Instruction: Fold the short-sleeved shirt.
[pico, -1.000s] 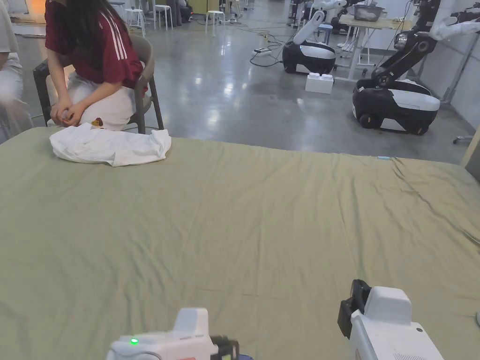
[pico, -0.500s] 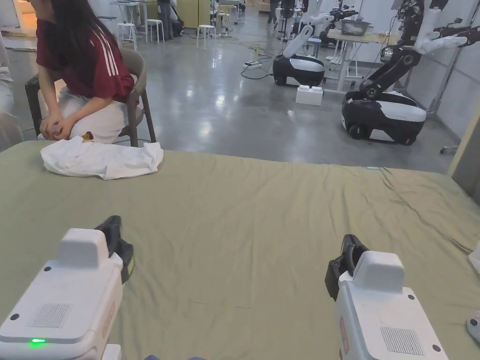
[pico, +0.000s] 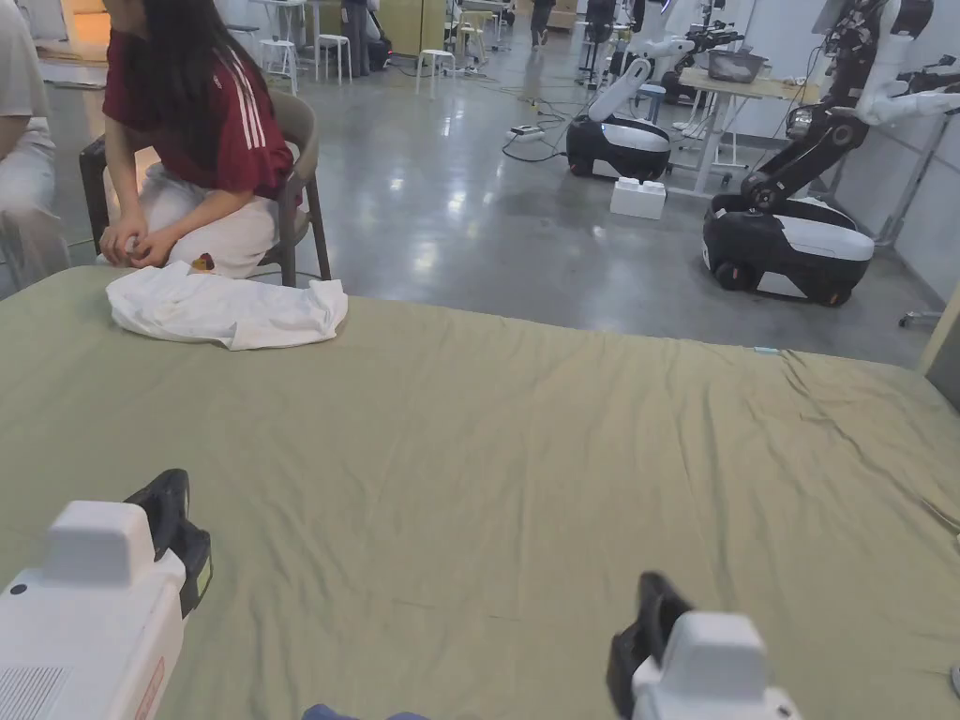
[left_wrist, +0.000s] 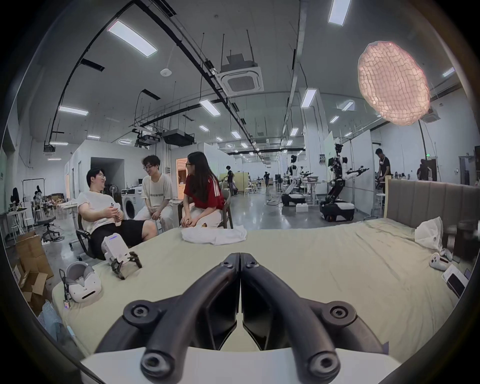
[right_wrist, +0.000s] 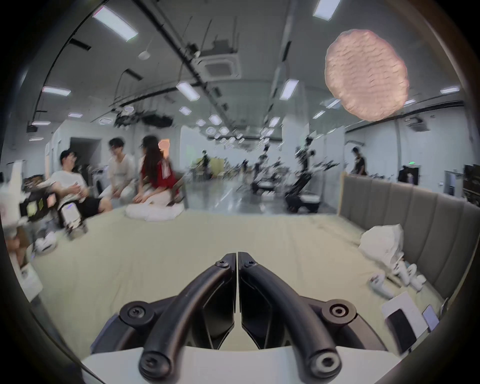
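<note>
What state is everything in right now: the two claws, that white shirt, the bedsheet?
Left gripper: fingers shut, empty.
Right gripper: fingers shut, empty.
Shirt: crumpled heap at the bed's far edge, untouched.
Sheet: spread flat, lightly wrinkled.

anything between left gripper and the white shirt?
Nothing: in the left gripper view, bare green sheet runs from the shut left gripper to the white shirt.

White shirt (pico: 225, 312), seemingly folded, rumpled, at sheet's far-left edge
</note>
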